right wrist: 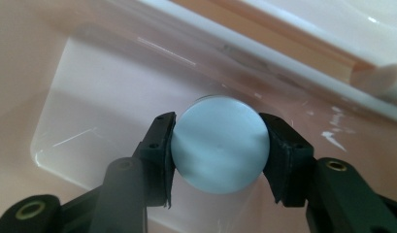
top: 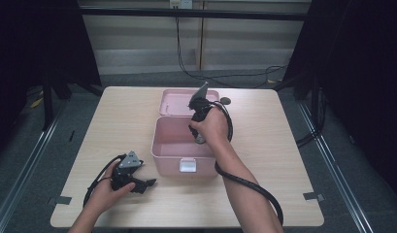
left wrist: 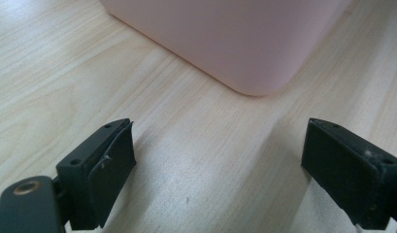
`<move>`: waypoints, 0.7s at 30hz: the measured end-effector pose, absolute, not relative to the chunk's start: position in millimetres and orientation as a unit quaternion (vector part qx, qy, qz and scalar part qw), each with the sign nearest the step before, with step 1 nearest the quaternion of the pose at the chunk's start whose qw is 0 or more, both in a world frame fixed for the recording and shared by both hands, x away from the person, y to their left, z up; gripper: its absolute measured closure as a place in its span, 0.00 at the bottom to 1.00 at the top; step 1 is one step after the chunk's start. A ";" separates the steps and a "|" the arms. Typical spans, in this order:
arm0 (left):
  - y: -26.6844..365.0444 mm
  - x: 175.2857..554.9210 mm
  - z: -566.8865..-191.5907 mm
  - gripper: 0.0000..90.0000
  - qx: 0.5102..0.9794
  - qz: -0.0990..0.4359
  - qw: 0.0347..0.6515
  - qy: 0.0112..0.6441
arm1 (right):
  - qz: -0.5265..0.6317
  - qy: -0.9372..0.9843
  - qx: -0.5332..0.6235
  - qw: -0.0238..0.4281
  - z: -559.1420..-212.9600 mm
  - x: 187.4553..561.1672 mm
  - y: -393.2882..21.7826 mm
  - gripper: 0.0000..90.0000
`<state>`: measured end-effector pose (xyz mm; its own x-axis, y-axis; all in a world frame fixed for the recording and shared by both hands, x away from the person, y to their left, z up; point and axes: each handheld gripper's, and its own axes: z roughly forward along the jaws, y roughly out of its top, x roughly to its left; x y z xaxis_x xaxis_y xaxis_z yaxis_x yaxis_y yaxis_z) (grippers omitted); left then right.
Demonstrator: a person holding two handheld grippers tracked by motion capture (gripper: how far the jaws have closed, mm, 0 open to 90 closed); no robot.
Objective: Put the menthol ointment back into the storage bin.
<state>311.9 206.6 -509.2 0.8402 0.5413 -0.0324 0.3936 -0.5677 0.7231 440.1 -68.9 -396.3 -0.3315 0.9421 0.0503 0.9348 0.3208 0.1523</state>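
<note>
Two black jaws of the right hand-held gripper [right wrist: 219, 145] clamp a pale blue disc [right wrist: 219, 144] by its rim, low inside the open pink box [top: 163, 141] at the worktop's [top: 283, 145] centre. Held only at its curved edges, the disc could squirt free. The left hand-held gripper [left wrist: 219, 165] rests released, empty, near the front-left corner.
</note>
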 end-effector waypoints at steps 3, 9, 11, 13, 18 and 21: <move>206.6 311.9 -509.2 0.13 0.880 0.097 0.382 0.266 | 0.074 0.811 0.579 0.025 -399.7 440.5 -70.2 0.57; 206.6 311.9 -509.2 0.13 0.880 0.097 0.382 0.266 | 0.073 0.813 0.577 0.031 -403.2 440.1 -70.6 0.57; 206.6 311.9 -509.2 0.13 0.880 0.097 0.382 0.266 | 0.075 0.813 0.577 0.031 -404.3 440.1 -70.7 0.57; 206.5 311.8 -509.2 0.13 0.879 0.097 0.382 0.266 | 0.076 0.813 0.577 0.032 -405.4 440.0 -70.8 0.57; 206.5 311.8 -509.2 0.13 0.879 0.098 0.382 0.267 | 0.076 0.813 0.576 0.033 -411.0 439.7 -71.5 0.57; 206.4 311.7 -509.2 0.13 0.879 0.098 0.382 0.267 | 0.075 0.814 0.575 0.034 -414.9 439.3 -71.2 0.57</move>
<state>311.7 206.4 -509.2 0.8379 0.5449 -0.0312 0.3947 -0.5655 0.7242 439.3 -71.2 -414.9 -0.3358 0.9414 0.0319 0.9312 0.3267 0.1617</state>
